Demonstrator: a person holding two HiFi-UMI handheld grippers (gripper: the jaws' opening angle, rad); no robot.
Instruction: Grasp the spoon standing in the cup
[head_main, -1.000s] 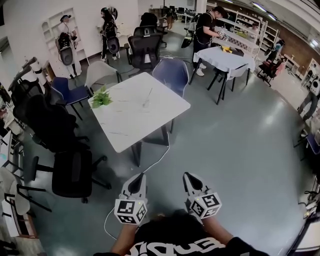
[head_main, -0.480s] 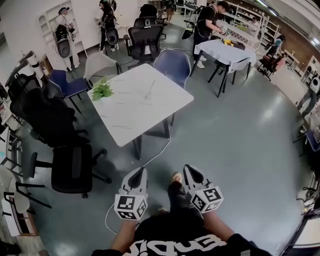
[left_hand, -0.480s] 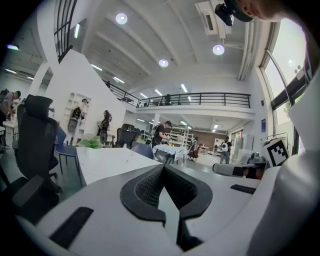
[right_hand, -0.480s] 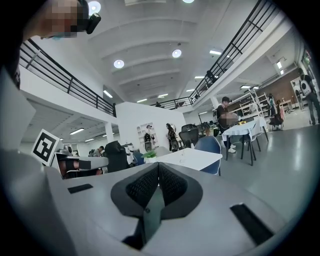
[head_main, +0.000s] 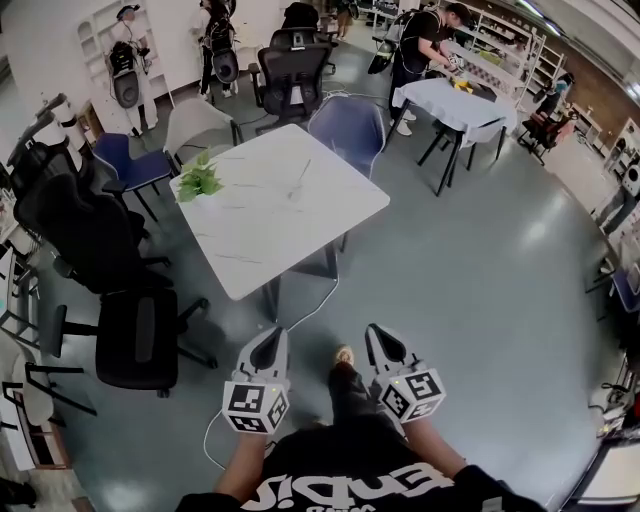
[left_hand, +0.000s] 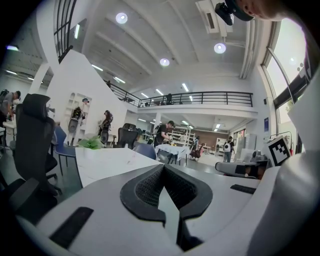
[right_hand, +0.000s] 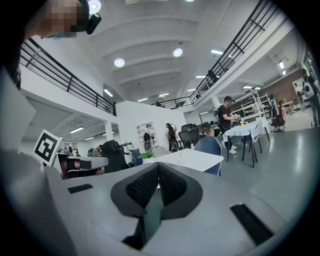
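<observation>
A thin spoon (head_main: 299, 183) stands in a small clear cup on the white table (head_main: 250, 235) in the head view, far ahead of both grippers. Low in that view, my left gripper (head_main: 270, 340) and my right gripper (head_main: 380, 335) hang side by side over the grey floor, well short of the table. Both are shut with nothing between the jaws. In the left gripper view the left gripper (left_hand: 163, 168) points toward the table (left_hand: 105, 162). In the right gripper view the right gripper (right_hand: 158, 165) has its pads pressed together, with the table (right_hand: 192, 159) beyond them.
A green plant (head_main: 199, 181) sits on the table's left end. A black office chair (head_main: 140, 340) stands left of my path, a blue chair (head_main: 345, 130) behind the table. A cable (head_main: 312, 303) trails on the floor. A person (head_main: 425, 45) works at a cloth-covered table (head_main: 462, 103). My shoe (head_main: 344, 356) shows between the grippers.
The table has come a little nearer in the head view. A foot has stepped forward between the grippers. Both grippers keep their place and stay shut.
</observation>
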